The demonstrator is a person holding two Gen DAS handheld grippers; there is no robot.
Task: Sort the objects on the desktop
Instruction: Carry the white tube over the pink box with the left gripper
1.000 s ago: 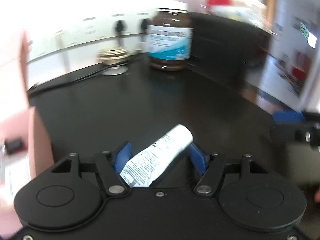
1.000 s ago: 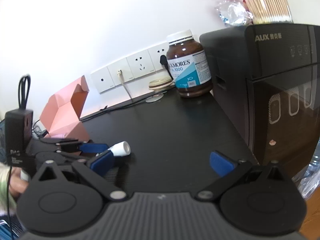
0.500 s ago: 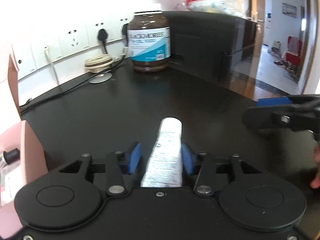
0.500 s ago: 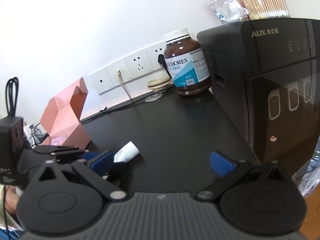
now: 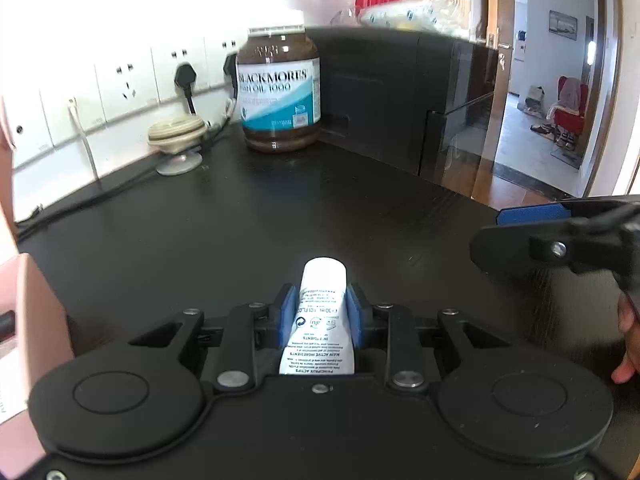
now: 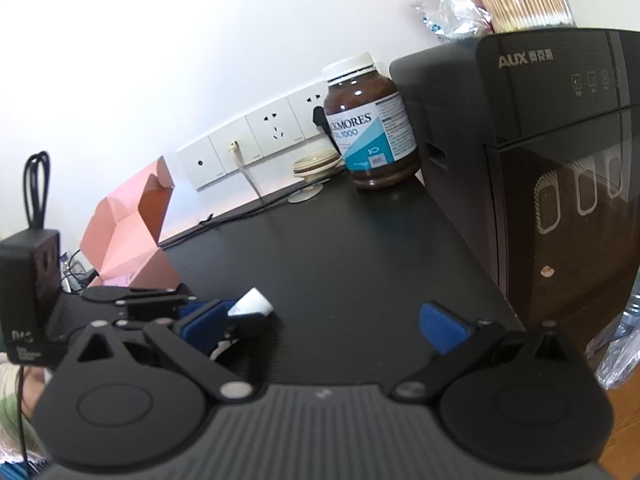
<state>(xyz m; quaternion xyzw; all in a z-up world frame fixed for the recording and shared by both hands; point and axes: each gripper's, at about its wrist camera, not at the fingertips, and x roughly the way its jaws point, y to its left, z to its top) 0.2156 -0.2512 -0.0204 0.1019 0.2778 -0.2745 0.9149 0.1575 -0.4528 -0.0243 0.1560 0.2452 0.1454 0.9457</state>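
A white tube (image 5: 322, 280) with small black print lies lengthwise between the blue pads of my left gripper (image 5: 320, 300), cap end pointing away, low over the black desk (image 5: 280, 208). The jaws are closing and both pads touch the tube's sides. In the right wrist view the left gripper (image 6: 200, 312) sits at the lower left with the tube's white cap (image 6: 252, 304) sticking out. My right gripper (image 6: 322, 326) stands wide open over bare desk with nothing between its fingers; it also shows in the left wrist view as the right gripper (image 5: 552, 232) at the right edge.
A brown supplement bottle (image 6: 370, 132) stands at the back beside a tall black appliance (image 6: 540, 160). An open pink box (image 6: 128, 236) sits at the left. Wall sockets, a cable and a beige round stand (image 5: 176, 136) line the back wall.
The left jaws have closed in from wide apart onto the tube, which turned from slanted to straight between the pads. The right gripper has stayed open and still.
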